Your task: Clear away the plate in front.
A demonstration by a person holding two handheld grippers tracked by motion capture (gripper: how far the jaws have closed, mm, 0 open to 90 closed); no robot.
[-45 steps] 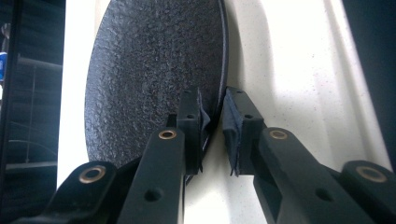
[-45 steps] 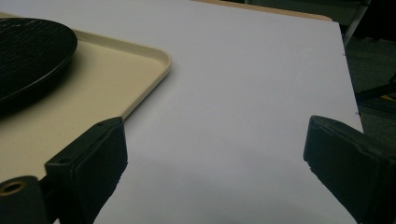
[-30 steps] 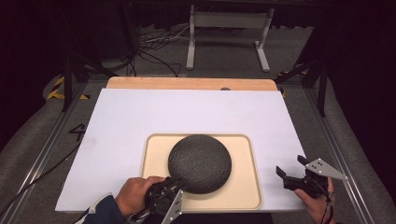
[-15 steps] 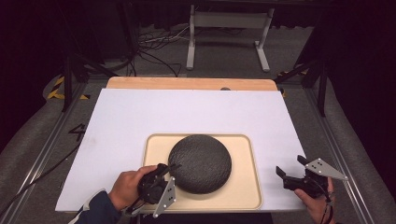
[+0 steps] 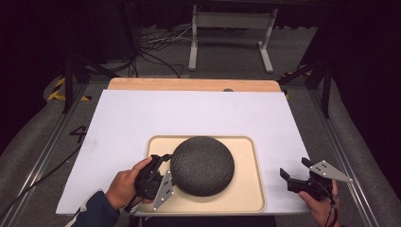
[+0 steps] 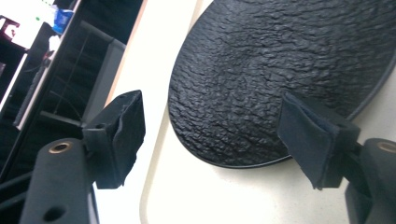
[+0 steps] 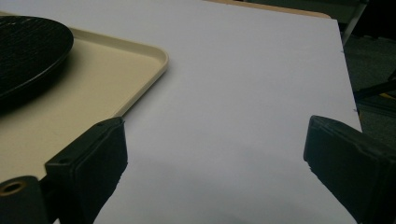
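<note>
Since a moment ago, my left gripper (image 5: 163, 161) has come forward along the tray's (image 5: 246, 198) left edge to the black textured dome (image 5: 202, 164), its jaws spread with the dome's rim between them, not touching. The dome rests in the beige tray on the white sheet (image 5: 189, 113). My right gripper (image 5: 294, 176) hovers released over the sheet, right of the tray.

white-topped table (image 5: 189, 113) carries a beige tray (image 5: 246, 189) near its front edge.
</note>
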